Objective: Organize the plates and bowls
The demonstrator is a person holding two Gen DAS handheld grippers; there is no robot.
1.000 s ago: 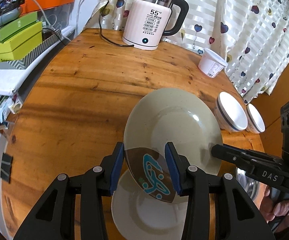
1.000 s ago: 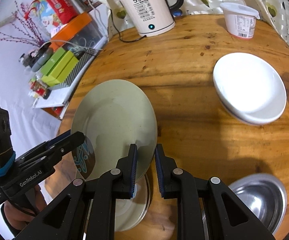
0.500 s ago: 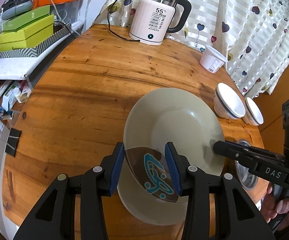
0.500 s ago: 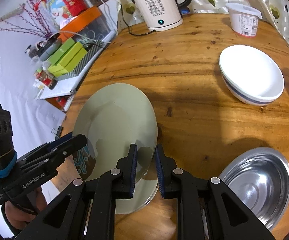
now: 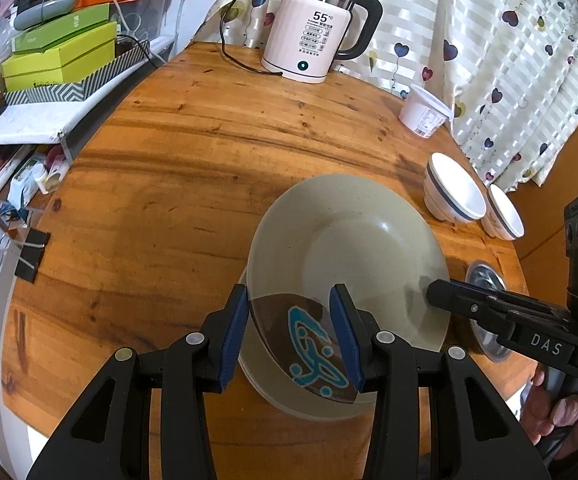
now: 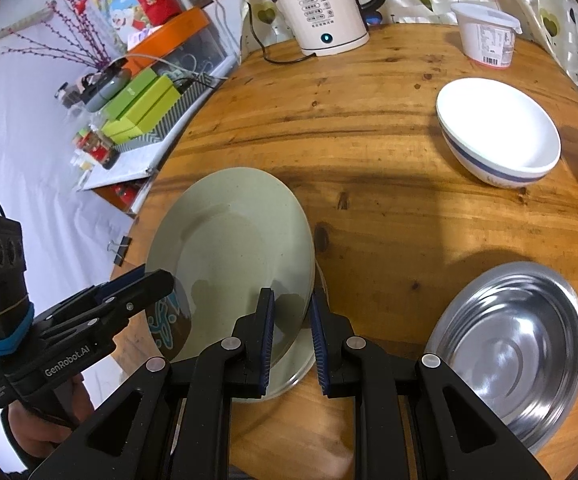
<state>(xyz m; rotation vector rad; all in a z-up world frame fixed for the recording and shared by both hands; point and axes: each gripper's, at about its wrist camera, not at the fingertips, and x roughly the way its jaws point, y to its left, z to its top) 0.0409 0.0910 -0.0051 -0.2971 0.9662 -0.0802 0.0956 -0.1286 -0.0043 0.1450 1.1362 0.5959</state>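
Both jaws clamp the green plate (image 5: 345,248); only right view shows steel bowl (image 6: 513,344) fully

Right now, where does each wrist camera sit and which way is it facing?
Left wrist: on the left gripper, angled down across the table toward the kettle; its fingers clamp the green plate; right gripper and a hand show.
Right wrist: on the right gripper, gripping the plate's opposite rim; steel bowl right, left gripper alongside.
Shared: plate, kettle, white bowl.
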